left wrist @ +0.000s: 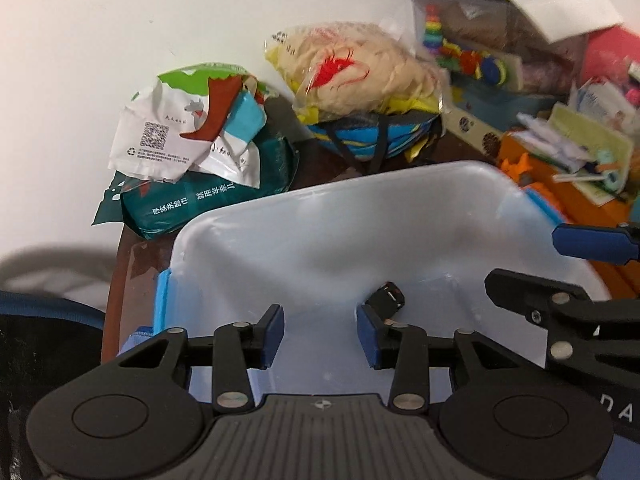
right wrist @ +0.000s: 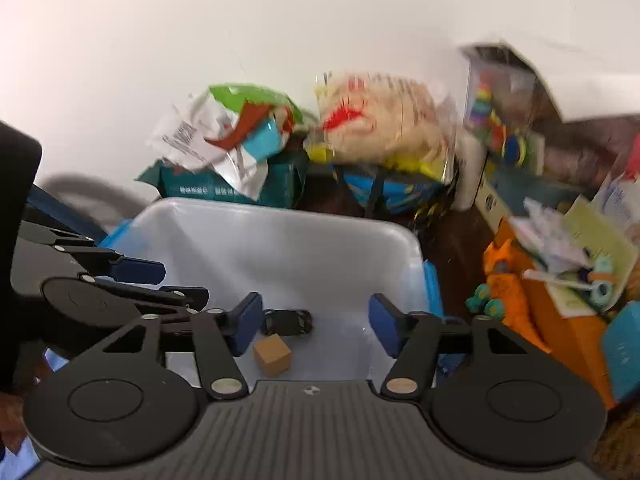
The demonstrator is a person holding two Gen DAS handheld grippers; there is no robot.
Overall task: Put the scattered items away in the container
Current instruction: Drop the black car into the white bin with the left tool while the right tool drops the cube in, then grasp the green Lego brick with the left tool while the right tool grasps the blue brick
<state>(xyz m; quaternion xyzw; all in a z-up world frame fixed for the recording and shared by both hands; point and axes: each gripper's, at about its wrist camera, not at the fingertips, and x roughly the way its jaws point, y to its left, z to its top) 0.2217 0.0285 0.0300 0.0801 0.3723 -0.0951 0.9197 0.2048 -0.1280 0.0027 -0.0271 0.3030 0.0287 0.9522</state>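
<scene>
My right gripper [right wrist: 314, 326] over the white bin [right wrist: 280, 236], jaws apart, nothing between them, brown block [right wrist: 273, 354] and black toy car [right wrist: 287, 322] inside, left gripper [right wrist: 138, 272] at nine o'clock, orange toy [right wrist: 510, 296] at three.

Dark brown wooden tabletop [left wrist: 120, 280] against white wall. Directly on it: translucent white plastic bin with blue side latches [left wrist: 320, 208]; dark green soft tissue pack [left wrist: 208, 200] behind bin; blue-and-yellow striped fabric bundle [left wrist: 376, 136] beside pack; orange box [right wrist: 560, 332] right of bin.
</scene>
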